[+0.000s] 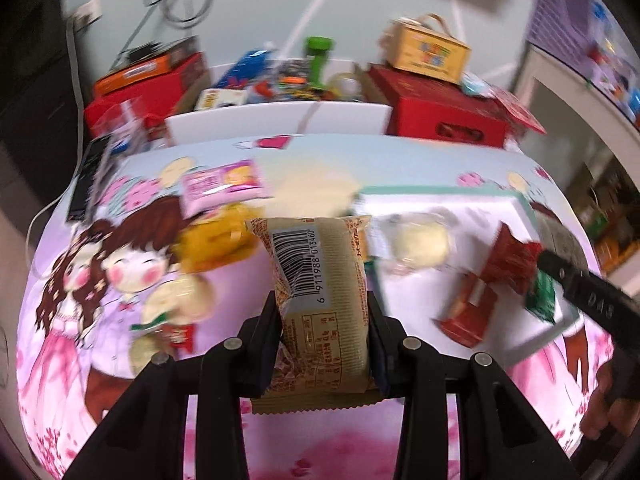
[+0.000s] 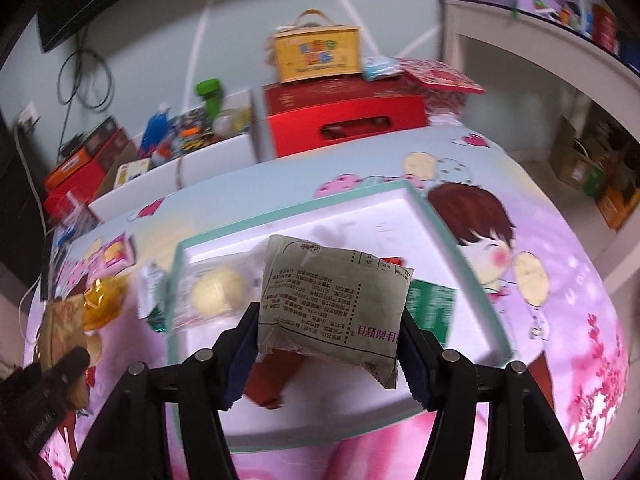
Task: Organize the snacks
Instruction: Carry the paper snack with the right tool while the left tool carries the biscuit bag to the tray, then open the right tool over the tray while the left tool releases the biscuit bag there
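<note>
The left gripper is clamped on a tan snack packet, its two pads pressing the packet's long sides. The packet stands on end between the fingers, barcode side facing the camera, and hangs above the cartoon-printed tablecloth.

The right gripper is clamped on a grey-green snack pouch, printed back up, one pad on each side. The pouch hangs over the white tray with the mint-green rim.

In the left wrist view the tray lies at about 2 o'clock from the held packet. Inside it are a clear-wrapped pale round cake, a red packet, a red box and a green packet. The black arm of the right gripper reaches in from the 3 o'clock edge over the tray's near corner.

On the cloth outside the tray, at 10 o'clock from the tan packet, lies a pink packet; just below it, at 9 o'clock, sits a yellow-wrapped snack. Farther toward 8 o'clock rests a pale round snack with a red label.

Beyond the table's far edge, at 12 o'clock, stands a white bin full of mixed items, with red boxes to either side and a yellow carry box on top of the right one. Much of both views is motion-blurred.
</note>
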Available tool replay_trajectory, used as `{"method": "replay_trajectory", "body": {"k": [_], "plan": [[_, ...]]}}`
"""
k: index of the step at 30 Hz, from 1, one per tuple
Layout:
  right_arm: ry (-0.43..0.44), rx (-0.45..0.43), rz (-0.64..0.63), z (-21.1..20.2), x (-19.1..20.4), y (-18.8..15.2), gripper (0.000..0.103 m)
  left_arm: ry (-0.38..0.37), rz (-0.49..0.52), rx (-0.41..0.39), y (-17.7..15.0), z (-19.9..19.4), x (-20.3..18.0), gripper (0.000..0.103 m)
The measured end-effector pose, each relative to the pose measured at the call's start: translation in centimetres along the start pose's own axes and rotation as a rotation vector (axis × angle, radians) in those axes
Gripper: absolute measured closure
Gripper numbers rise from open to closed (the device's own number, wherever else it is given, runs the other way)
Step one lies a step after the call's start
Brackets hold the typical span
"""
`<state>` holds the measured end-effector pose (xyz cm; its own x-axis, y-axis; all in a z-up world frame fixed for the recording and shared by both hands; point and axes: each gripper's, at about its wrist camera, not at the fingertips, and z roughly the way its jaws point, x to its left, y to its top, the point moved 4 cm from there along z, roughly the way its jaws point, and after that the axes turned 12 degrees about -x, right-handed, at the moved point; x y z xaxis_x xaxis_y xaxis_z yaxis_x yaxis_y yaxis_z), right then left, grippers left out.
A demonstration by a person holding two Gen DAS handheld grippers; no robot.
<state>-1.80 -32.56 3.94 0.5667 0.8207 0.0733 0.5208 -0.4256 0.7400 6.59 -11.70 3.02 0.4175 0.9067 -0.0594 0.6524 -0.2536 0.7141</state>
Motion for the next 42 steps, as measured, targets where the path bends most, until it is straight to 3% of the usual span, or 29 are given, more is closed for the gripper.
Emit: {"method": "replay_trajectory", "body": {"k": [9,14,33,42], "plan": [[-0.032,0.011,0.064,-0.4,-4.0,0.2,0.036,-0.099,0.139,0.043,-1.4,1.9,-7.0,0.063],[-0.024,0.029,0.071,0.1,-4.7,0.0,0.035,-0.126,0.163,0.070,-2.3,3.0,-8.7,0.063],[0.037,0.188,0.021,3.9,-2.1,-3.5,0.035,-0.101,0.205,0.139,-4.2,5.7,-9.9,0.063],[0.042,0.206,0.028,4.7,-2.0,-4.2,0.035,-0.099,0.174,0.141,-3.9,6.6,-9.4,0.063]]}}
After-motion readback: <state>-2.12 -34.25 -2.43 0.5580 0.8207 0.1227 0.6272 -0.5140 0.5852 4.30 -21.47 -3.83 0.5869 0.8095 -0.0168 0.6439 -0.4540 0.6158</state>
